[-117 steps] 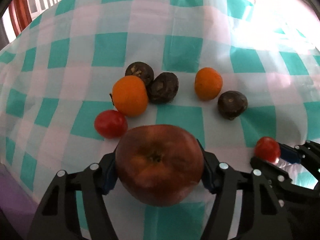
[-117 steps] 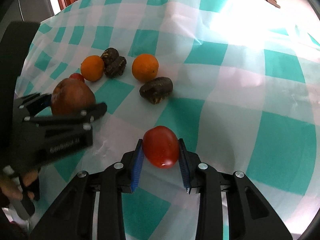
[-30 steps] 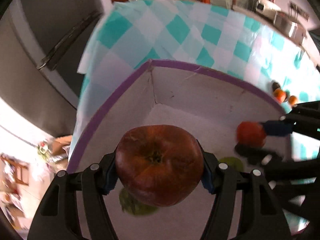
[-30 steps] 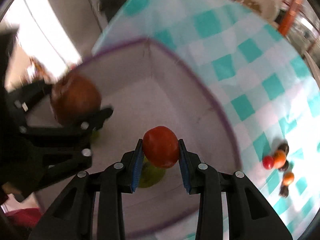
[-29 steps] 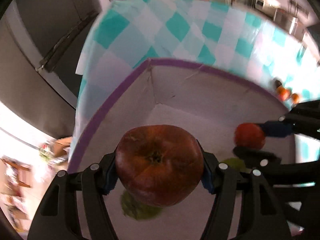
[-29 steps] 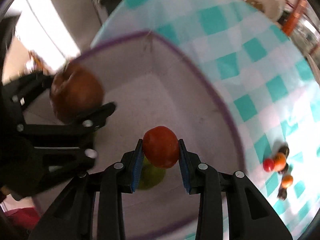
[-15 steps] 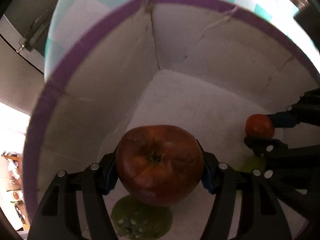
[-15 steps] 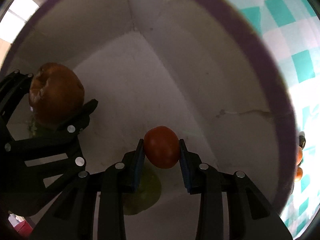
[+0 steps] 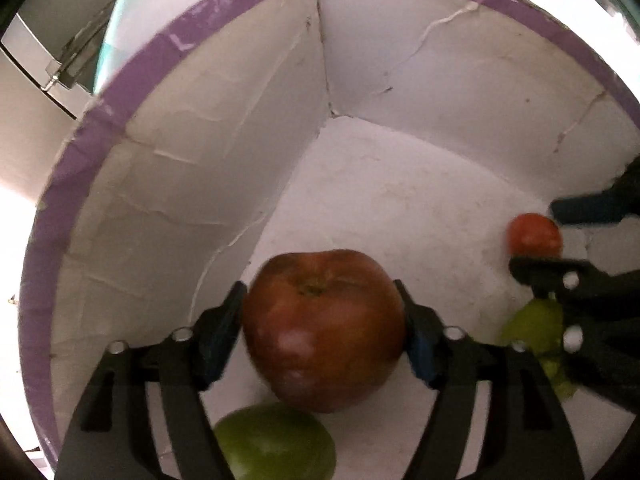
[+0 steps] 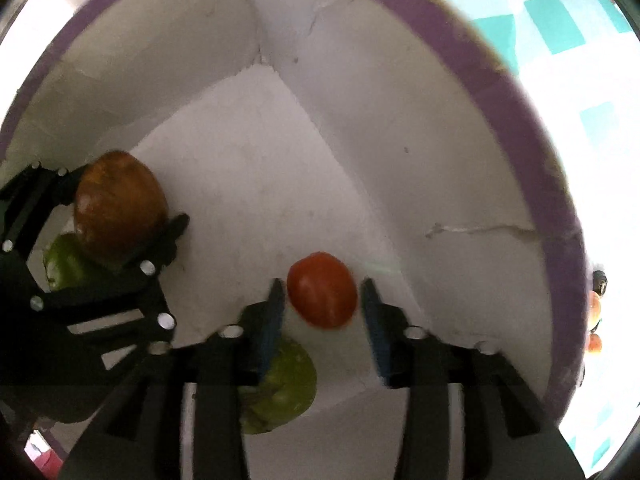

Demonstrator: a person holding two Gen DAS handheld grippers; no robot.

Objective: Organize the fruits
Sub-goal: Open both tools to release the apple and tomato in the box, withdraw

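Both grippers are down inside a white box with a purple rim (image 9: pixel 132 76), (image 10: pixel 520 128). My left gripper (image 9: pixel 322 320) has its pads beside a large red-brown apple (image 9: pixel 324 328), its jaws wider than before; the apple hangs low over a green fruit (image 9: pixel 276 444). My right gripper (image 10: pixel 322 300) is open, with gaps on both sides of a red tomato (image 10: pixel 322 289) that is between its pads. A second green fruit (image 10: pixel 280 388) lies under the right gripper. The tomato (image 9: pixel 534 234) and apple (image 10: pixel 118 206) show in each other's views.
The box walls rise close around both grippers. The teal-and-white checked tablecloth (image 10: pixel 560 28) lies outside the box at the right. Small oranges and dark fruits (image 10: pixel 594 308) show past the rim at the far right edge.
Both grippers have dropped deeper into the box. The right jaws have opened off the tomato. The left jaws have spread and the apple has slipped lower between them.
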